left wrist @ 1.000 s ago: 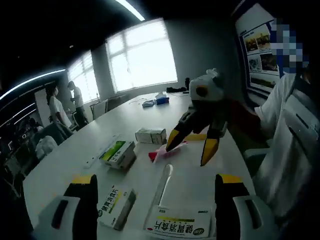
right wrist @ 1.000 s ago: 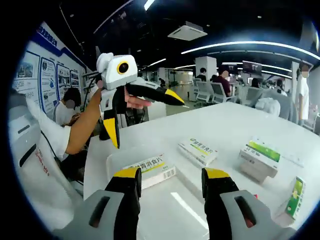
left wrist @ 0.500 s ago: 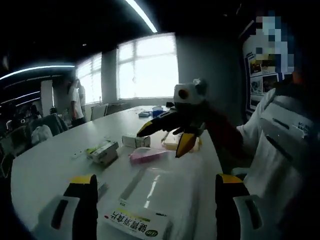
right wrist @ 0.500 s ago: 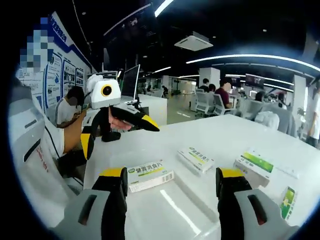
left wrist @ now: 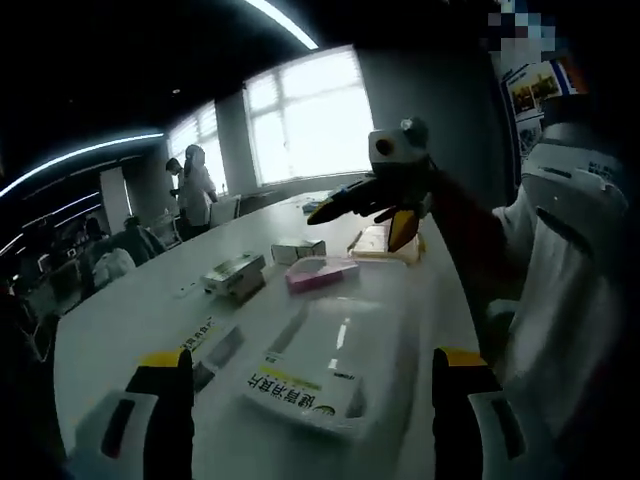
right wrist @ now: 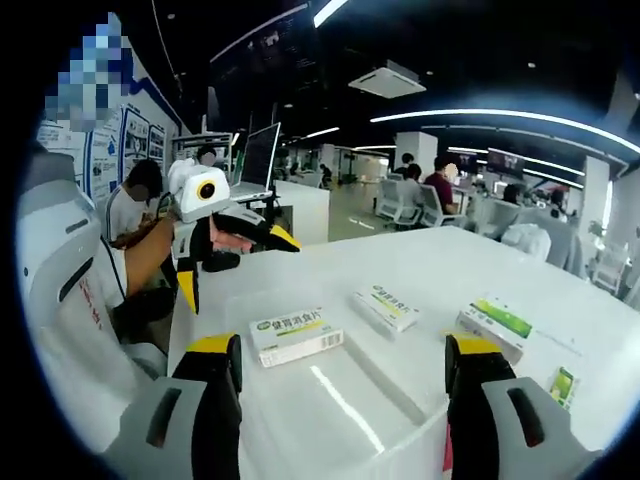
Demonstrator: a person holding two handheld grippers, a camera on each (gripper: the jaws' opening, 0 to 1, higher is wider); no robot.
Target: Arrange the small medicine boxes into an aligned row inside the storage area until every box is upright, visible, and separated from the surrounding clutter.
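A white medicine box with a green and yellow stripe (left wrist: 300, 390) (right wrist: 295, 333) lies flat in a clear plastic tray (left wrist: 350, 325) (right wrist: 345, 395) on the white table. My left gripper (left wrist: 312, 360) stands open just before that box; in the right gripper view it (right wrist: 235, 265) hangs open over the tray's far left corner. My right gripper (right wrist: 342, 345) is open above the tray; in the left gripper view it (left wrist: 360, 222) hovers open beyond the tray. A pink box (left wrist: 320, 272), a white box (left wrist: 298, 248) and a green-white box (left wrist: 235, 272) (right wrist: 495, 322) lie outside the tray.
Another flat box (right wrist: 390, 305) (left wrist: 210, 335) lies beside the tray, and a small green box (right wrist: 562, 385) sits at the table's near right. A yellowish box (left wrist: 380, 240) lies under the right gripper. The person's white sleeves flank the tray. People and chairs stand far behind.
Both cameras have shifted. The right gripper's jaws have spread wider. In the left gripper view the striped box now lies farther forward between the jaws, and the right gripper sits higher and farther off.
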